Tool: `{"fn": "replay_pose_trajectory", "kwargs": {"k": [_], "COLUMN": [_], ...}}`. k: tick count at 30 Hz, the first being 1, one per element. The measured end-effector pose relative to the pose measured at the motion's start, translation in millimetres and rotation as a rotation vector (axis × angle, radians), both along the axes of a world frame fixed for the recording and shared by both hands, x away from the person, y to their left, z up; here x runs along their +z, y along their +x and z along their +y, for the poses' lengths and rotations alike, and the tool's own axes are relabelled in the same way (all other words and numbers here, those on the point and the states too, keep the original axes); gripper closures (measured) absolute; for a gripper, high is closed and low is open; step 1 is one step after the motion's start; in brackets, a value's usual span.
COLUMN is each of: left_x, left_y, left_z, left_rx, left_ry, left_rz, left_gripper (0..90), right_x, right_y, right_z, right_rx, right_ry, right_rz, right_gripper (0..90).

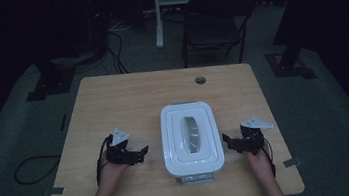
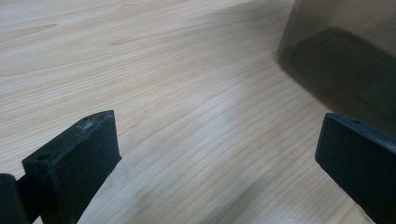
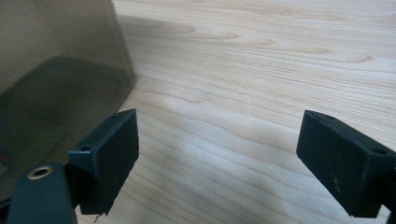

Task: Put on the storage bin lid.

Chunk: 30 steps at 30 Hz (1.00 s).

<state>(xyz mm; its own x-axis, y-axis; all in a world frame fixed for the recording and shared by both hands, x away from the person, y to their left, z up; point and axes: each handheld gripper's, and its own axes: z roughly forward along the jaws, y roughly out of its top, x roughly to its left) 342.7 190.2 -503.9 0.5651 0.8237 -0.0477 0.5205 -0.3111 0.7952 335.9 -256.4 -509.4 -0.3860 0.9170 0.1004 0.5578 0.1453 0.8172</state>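
The left tongs [image 1: 141, 152] are sitting low over the counter [image 1: 127, 98] at about 9 o'clock from the container [image 1: 191, 137], their jaws spread wide apart and gripping nothing. In the left gripper view the left tongs [image 2: 217, 154] are showing bare wood grain between the two black jaws, and the container's translucent smoky wall [image 2: 336, 60] is rising at about 1 o'clock, near the right-hand jaw but not touching it as far as can be seen.

The right tongs [image 1: 228, 141] are sitting at about 3 o'clock from the container, pointing in toward it, jaws likewise standing wide open and empty. In the right gripper view the right tongs [image 3: 217, 158] are framing plain counter wood, with the container's wall [image 3: 56, 70] filling the 10 o'clock corner, just beside the left-hand jaw; whether they are touching cannot be told.

The container is resting flat near the middle of the counter, a little toward the person's edge, lying between the two tongs. It is a rounded rectangular box with a white lid [image 1: 173, 128] that is sitting closed on top. The lid is carrying a raised inner frame and an oval clear window [image 1: 191, 133] in its centre. A small grey latch [image 1: 197, 178] is sticking out at its 6 o'clock end. The side walls are looking tinted and see-through in both gripper views.
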Motion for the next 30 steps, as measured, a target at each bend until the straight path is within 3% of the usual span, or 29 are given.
{"fn": "replay_pose_trajectory", "kwargs": {"k": [8,17,30], "left_x": [-3.1,-4.2,-5.0], "left_y": [-2.2,-4.8,-15.1], "left_z": [12.3,28.0,61.5], "left_rx": [0.039,0.077,0.154], "left_ry": [0.010,-0.001,-0.018], "left_rz": [0.024,0.036,0.032], "left_gripper": [0.5,0.5,0.5], "right_x": [6.2,6.3,-0.4], "right_y": [-4.9,-9.5,-23.2], "right_z": [-14.0,-29.3,-56.9], "right_rx": [-0.050,-0.088,-0.201], "right_ry": [-0.006,0.002,0.016], "right_rz": [-0.045,-0.033,-0.030], "right_gripper": [13.1,13.1,13.1]}}
